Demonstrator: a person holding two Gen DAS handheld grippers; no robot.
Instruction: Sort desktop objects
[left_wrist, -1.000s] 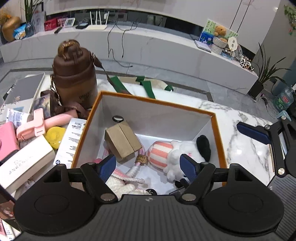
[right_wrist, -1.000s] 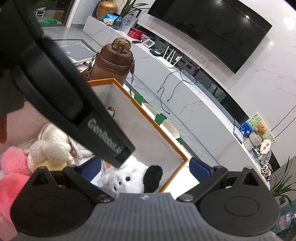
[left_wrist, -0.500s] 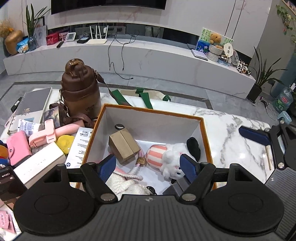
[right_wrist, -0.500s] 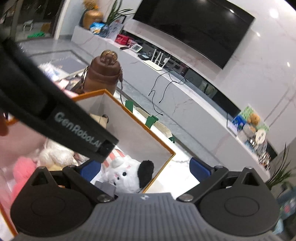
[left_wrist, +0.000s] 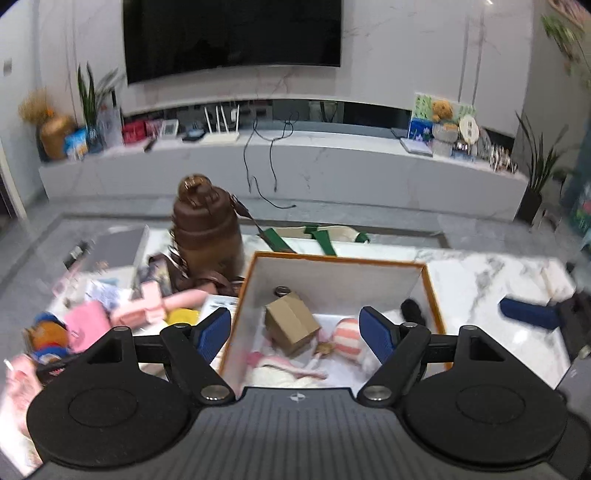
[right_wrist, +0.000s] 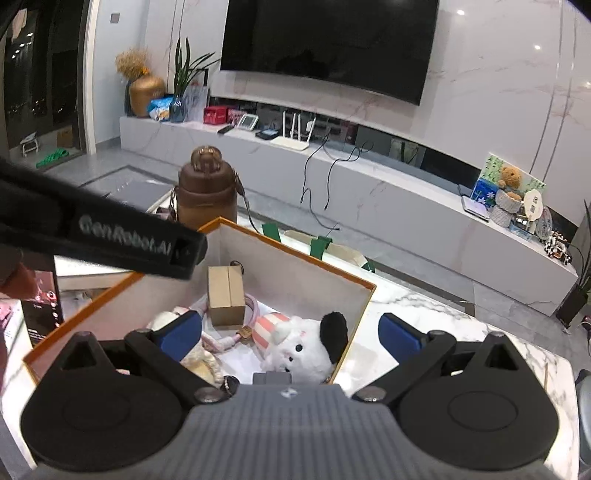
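since the earlier frames both grippers have drawn up and back from the box: in both wrist views more of the far wall and television now shows and the box sits lower and smaller, and the right view has levelled out of its earlier tilt.

the orange-rimmed box stands on the marble table. inside it, a small cardboard carton lies at about 10 o'clock of the box floor, a small dark round item just behind it by the far wall. a striped pink-and-white plush part lies at centre right, and the white plush toy with a black ear lies at about 5 o'clock in the right view. pale and pink soft items fill the near side.

the left gripper hangs above the near edge of the box, jaws wide apart, nothing between the blue pads. the right gripper hangs over the near right corner, jaws likewise apart and empty; its pad shows at 3 o'clock in the left view.

outside the box, at 9 o'clock, lie pink items, a yellow item and white cartons, blurred. a brown bottle stands upright at 11 o'clock, just beyond the box corner. green-strapped fabric lies at 12 o'clock behind the box.
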